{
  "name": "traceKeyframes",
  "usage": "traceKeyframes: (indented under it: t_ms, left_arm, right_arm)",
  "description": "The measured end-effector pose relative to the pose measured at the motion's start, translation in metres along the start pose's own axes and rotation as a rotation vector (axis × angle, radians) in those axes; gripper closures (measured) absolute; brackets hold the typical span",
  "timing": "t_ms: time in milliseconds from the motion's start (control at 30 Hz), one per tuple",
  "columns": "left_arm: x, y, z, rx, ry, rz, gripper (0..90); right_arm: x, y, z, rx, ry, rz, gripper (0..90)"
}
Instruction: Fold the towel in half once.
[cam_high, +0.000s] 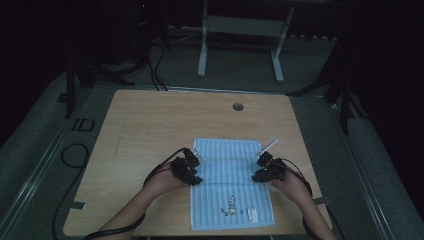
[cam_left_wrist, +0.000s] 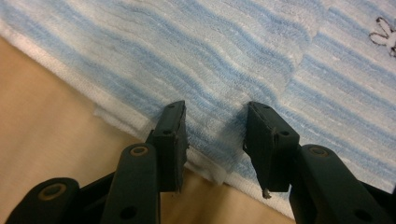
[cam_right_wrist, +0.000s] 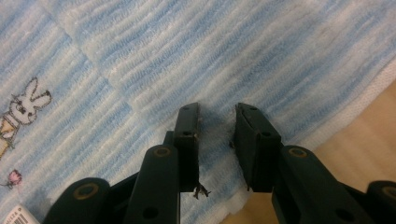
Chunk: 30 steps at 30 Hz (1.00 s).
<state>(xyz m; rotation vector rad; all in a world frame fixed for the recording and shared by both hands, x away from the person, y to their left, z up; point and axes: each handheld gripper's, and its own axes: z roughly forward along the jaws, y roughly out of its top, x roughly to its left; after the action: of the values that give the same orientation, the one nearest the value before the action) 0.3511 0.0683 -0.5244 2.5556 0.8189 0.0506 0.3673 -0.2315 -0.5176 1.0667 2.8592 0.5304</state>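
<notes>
Pale blue striped terry towel (cam_high: 232, 185) lies flat at lower centre of the wooden bench (cam_high: 145, 130), long axis running up-frame; left gripper (cam_high: 192, 167) and right gripper (cam_high: 262, 167), both part-open and empty, straddle opposite side edges, equally near

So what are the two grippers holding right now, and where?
Nothing. Left gripper and right gripper stand open over the towel's side edges, by the fold.

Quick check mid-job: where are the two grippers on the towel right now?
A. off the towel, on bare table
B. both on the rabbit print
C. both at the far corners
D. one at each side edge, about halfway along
D: the left gripper and right gripper sit at opposite side edges of the blue striped towel, near its crosswise fold.
</notes>
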Motion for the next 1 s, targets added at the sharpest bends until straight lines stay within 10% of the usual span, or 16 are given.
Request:
traceKeyframes:
  t_ms: [600,1000]
  left_arm:
    - [0.027,0.015,-0.001,0.008,0.01,-0.06,58.5]
    - [0.056,0.047,-0.041,-0.01,0.137,-0.084,58.4]
  right_arm:
    - [-0.024,0.021,0.003,0.001,0.022,0.06,65.7]
    - [-0.055,0.05,-0.046,-0.069,-0.056,0.104,65.5]
